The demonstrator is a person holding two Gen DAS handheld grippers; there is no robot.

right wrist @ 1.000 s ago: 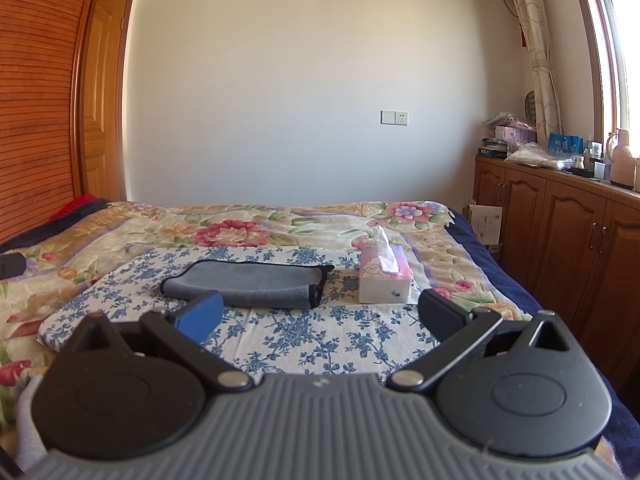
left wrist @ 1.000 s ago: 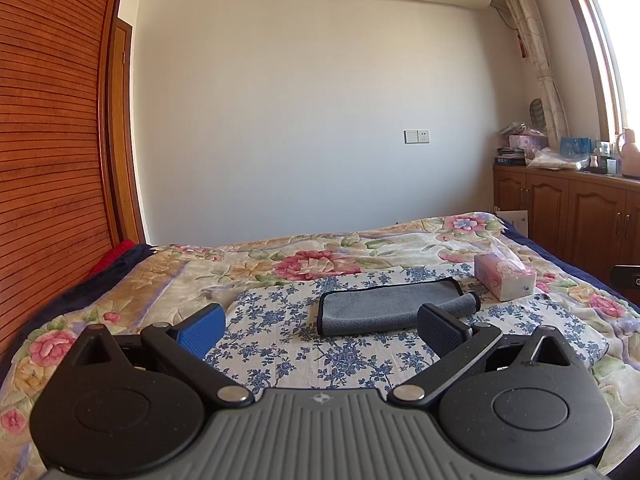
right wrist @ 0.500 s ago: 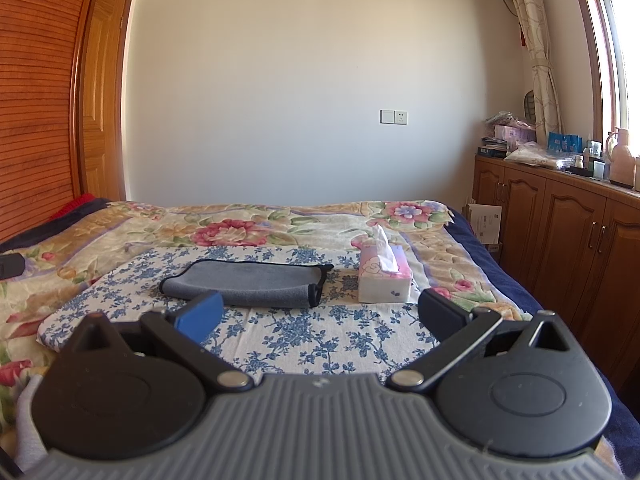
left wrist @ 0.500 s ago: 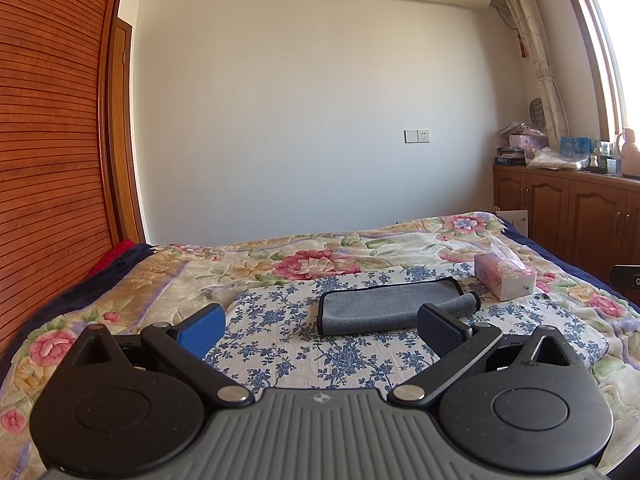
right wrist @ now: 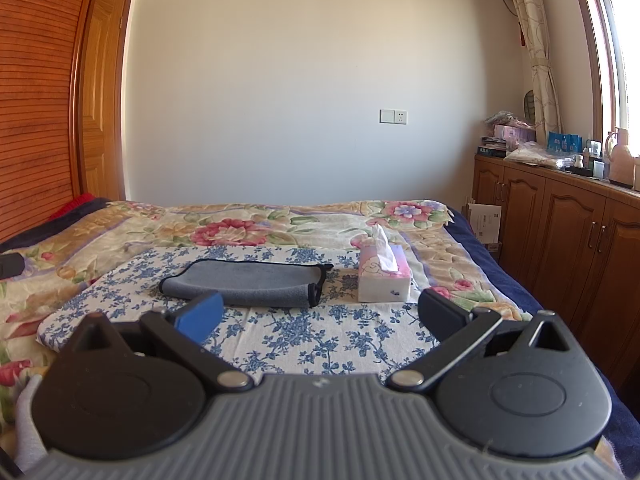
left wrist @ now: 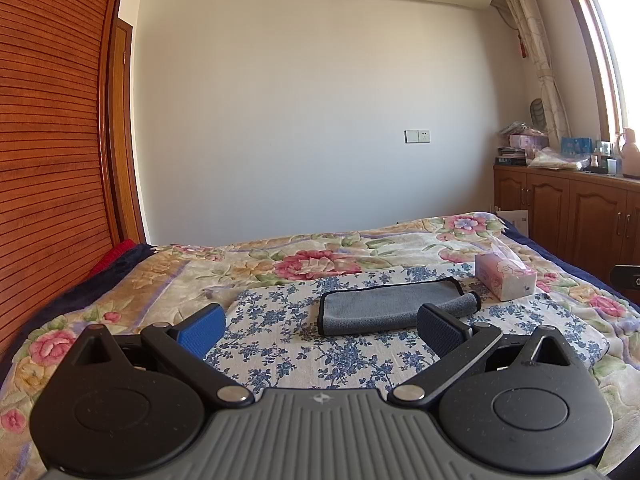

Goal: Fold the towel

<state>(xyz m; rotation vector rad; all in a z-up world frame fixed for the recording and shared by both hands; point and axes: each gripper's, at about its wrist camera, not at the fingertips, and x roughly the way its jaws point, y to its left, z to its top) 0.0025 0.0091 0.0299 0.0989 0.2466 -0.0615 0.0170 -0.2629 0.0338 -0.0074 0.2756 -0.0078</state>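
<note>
2 grippers are in view, each with jaws spread wide and holding nothing: the left gripper (left wrist: 322,328) and the right gripper (right wrist: 320,312) both hover above the near part of the bed (right wrist: 120,224), well short of the work. The towel (left wrist: 390,306) is grey with a dark bound edge. It lies on a blue-flowered cloth (left wrist: 304,352) spread over the floral bedcover, near the middle of that cloth and just left of a pink tissue box (right wrist: 384,280), apart from it. In the right wrist view the towel (right wrist: 248,282) already appears doubled into a long narrow strip, with its right end curled up into a loose roll; how many layers it holds cannot be told. Judged from its drape, the fabric is light, soft and limp, probably microfibre, so it offers no stiffness and will sag from any single hold. It is not fragile, and the pile should give the pads fair friction. Take hold at the bound edge or at 2 corners of 1 short end, 1 gripper per corner, pinching all layers together so the lower layer does not stay behind. Keep the pinch shallow to avoid catching the cloth beneath. Flatten the curled end before any further fold, since it will otherwise misalign the edges.
</note>
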